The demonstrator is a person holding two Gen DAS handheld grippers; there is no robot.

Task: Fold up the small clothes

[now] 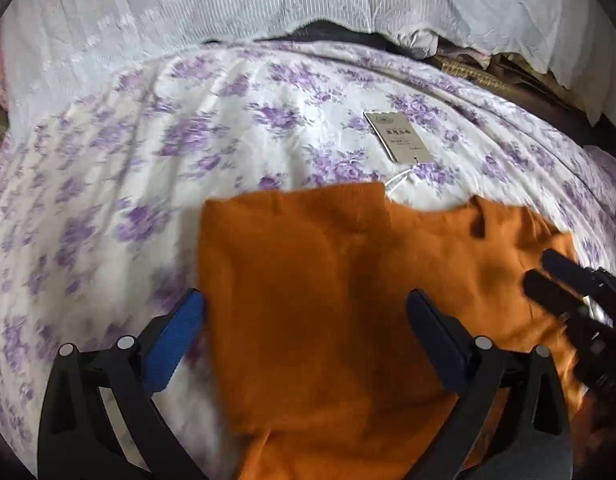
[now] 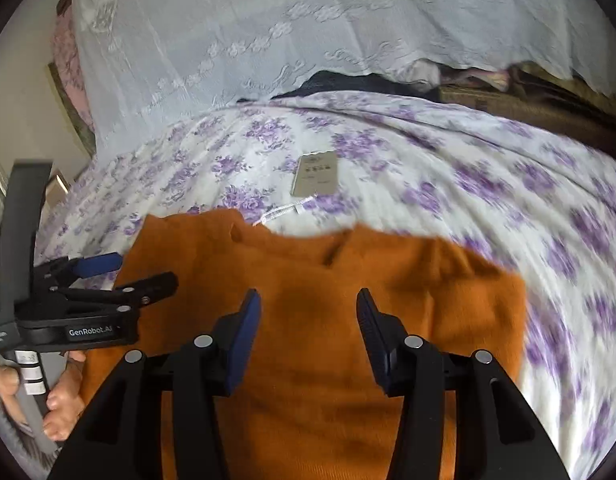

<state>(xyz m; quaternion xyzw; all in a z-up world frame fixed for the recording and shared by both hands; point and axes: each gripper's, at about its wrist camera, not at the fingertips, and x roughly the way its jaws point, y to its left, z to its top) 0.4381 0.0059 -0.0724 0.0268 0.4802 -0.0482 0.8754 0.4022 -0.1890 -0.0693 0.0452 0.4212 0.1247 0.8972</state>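
Left wrist view: the left claw (image 1: 304,316) stands spread wide with nothing between its blue pads, hanging over the left part of the orange knitted garment (image 1: 308,300).
Right claw (image 2: 308,320): about half open, gripping nothing, poised over the middle of the same orange knit.
Garment: partly folded, lying flat on the white bed cover printed with purple flowers (image 2: 488,184).
Tag: a pale rectangular paper tag (image 1: 398,136) lies on the cover just beyond the garment's far edge, a thin string trailing toward it.
Behind: a white embroidered cloth (image 2: 268,40) hangs at the back.
Hand: bare fingers (image 2: 64,396) wrap the left tool's handle.
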